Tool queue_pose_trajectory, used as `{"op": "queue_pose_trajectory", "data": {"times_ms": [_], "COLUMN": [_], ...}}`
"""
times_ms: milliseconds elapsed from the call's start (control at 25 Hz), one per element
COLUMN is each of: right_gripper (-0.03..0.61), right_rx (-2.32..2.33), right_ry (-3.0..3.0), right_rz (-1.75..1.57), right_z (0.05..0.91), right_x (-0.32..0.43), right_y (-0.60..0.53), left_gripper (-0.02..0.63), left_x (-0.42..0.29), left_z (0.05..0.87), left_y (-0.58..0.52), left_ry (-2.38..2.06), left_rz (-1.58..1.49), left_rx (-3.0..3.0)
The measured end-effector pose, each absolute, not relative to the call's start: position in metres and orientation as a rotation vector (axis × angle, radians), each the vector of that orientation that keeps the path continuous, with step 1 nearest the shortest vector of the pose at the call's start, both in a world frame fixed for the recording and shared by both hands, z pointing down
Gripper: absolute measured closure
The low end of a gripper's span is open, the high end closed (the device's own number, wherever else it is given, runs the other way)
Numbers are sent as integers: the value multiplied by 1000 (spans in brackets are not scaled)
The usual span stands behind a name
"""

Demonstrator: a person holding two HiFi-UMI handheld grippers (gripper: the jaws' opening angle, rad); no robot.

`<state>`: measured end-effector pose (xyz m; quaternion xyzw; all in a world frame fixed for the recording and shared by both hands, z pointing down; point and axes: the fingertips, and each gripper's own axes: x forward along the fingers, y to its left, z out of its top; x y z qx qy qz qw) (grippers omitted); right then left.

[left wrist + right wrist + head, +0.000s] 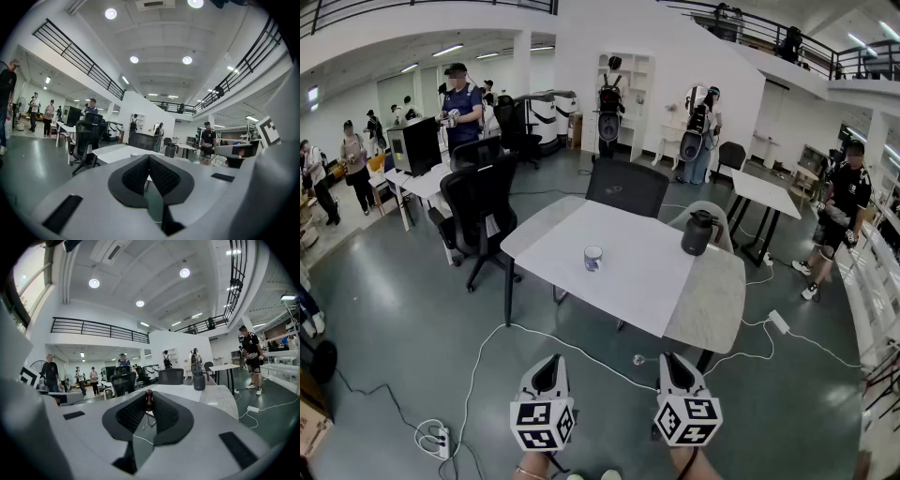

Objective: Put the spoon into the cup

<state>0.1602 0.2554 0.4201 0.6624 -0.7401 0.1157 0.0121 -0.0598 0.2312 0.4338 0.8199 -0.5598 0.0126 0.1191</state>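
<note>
head view: a white rectangular table (628, 281) stands on the grey floor ahead, with a black mesh office chair (626, 187) at its far side. a small white cup with a dark printed band (593, 258) stands upright near the middle of the table top. a black lidded jug (697, 232) stands at the table's far right corner, well apart from the cup. the left gripper (549, 367) and the right gripper (673, 366) are side by side at the bottom edge, over the floor and short of the table, each with its marker cube nearest the camera.

left gripper view: the left gripper's two ribbed black jaws are pressed together at the tips, with nothing between them. the table and chair lie beyond them.

right gripper view: the right gripper's jaws are closed on a slim dark red-brown spoon (149, 400). they pinch it right at their tips, and its rounded end stands just above them. the rest of the spoon is hidden. the spoon is in the gripper, well away from the cup. the jug is on the table to the right.
</note>
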Motion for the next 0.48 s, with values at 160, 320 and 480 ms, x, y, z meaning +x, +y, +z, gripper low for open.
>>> {"op": "queue_pose_trajectory", "data": {"times_ms": [160, 320, 480], "right_gripper": [515, 514, 514], "right_rx": [2081, 2083, 2105], "right_ry": [-2296, -2300, -2305], "right_rz": [366, 395, 451], "right_z": [420, 422, 425], "right_x": [156, 147, 142], "right_y": [256, 255, 256], "left_gripper": [595, 595, 595], "left_x": [-66, -75, -78], "left_z": [436, 439, 439], "left_y": [231, 228, 226], "left_ry": [-1632, -1617, -1592], "left_rz": [40, 42, 45], "left_rx": [2391, 2394, 2417]}}
